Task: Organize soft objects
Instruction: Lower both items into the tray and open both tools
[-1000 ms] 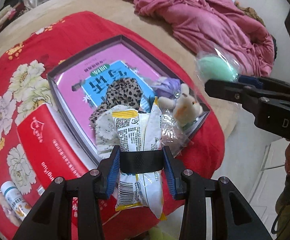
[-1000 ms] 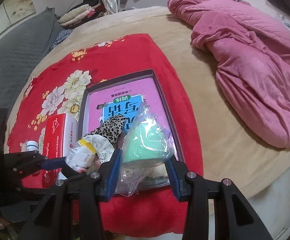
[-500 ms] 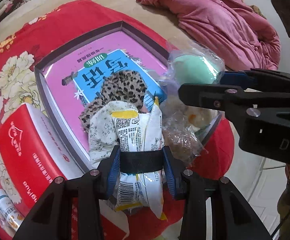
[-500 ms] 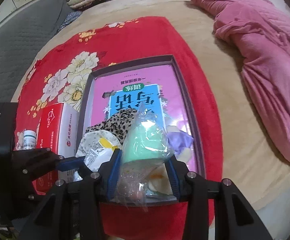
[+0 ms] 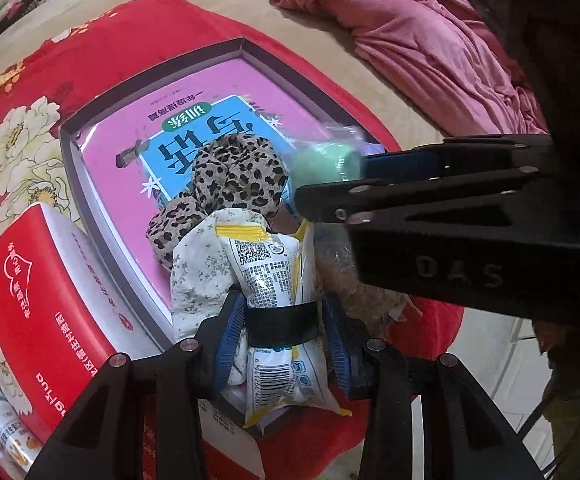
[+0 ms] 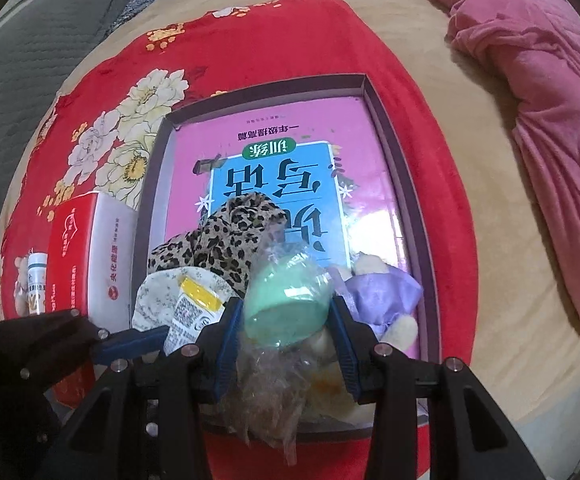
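Red tissue box (image 5: 30, 292), small bottle (image 6: 37, 282)

The left tool (image 5: 284, 334) is seen pointing down over the near end of a shallow box (image 5: 75, 168), its blue pads pressed against a white and yellow snack packet (image 5: 276, 276) with a dark band across it. A pale flowered cloth (image 5: 196, 276) lies against the packet's left side, and a leopard-print cloth (image 5: 234, 176) is bunched just beyond it on a pink and blue book (image 5: 194, 120) lying in the box. From the right, the right tool (image 5: 354, 172) is seen reaching in, a mint-green object in clear wrap (image 5: 324, 164) gripped at its tip. A red carton (image 5: 30, 288) rests beside the box on a red flowered blanket (image 5: 102, 40). A pink quilt (image 5: 430, 36) is heaped on the bed behind.
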`<state>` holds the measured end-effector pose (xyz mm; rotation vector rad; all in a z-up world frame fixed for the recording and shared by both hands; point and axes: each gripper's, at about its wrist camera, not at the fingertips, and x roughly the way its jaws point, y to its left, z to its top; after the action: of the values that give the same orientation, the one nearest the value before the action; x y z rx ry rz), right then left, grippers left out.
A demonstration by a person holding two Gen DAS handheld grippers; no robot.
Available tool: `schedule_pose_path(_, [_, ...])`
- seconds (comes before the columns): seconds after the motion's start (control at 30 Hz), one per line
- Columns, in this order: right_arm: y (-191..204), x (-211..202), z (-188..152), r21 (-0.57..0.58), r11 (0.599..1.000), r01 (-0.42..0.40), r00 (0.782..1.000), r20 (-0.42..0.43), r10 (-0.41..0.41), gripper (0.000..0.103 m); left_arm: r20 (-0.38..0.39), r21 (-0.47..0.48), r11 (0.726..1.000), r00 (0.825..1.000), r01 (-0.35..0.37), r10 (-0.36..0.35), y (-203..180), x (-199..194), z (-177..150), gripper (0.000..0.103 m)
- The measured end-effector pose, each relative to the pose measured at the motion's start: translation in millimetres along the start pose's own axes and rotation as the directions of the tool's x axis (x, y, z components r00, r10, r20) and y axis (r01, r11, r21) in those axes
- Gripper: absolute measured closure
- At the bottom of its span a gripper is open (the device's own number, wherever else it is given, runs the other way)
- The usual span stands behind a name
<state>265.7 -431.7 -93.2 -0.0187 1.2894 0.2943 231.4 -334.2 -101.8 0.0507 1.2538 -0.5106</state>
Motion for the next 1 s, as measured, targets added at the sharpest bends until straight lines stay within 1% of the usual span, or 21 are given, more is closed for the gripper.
schedule_pose_path(0.27, [2.3,9.3,4.0,0.027,1.0,-0.002,1.0,-0.004,0.002,0.059,0.006,0.003,1.0,1.0,0.003,-0.003,0.6,-1.6,0.2,0.061])
schedule_pose_path(1.0, [1.3,3.0,5.1,0.037,0.999,0.001,1.0,0.019,-0.002,0.059,0.022,-0.021,1.0,1.0,-0.004,0.004,7.0,-1.4,6.1,0.061])
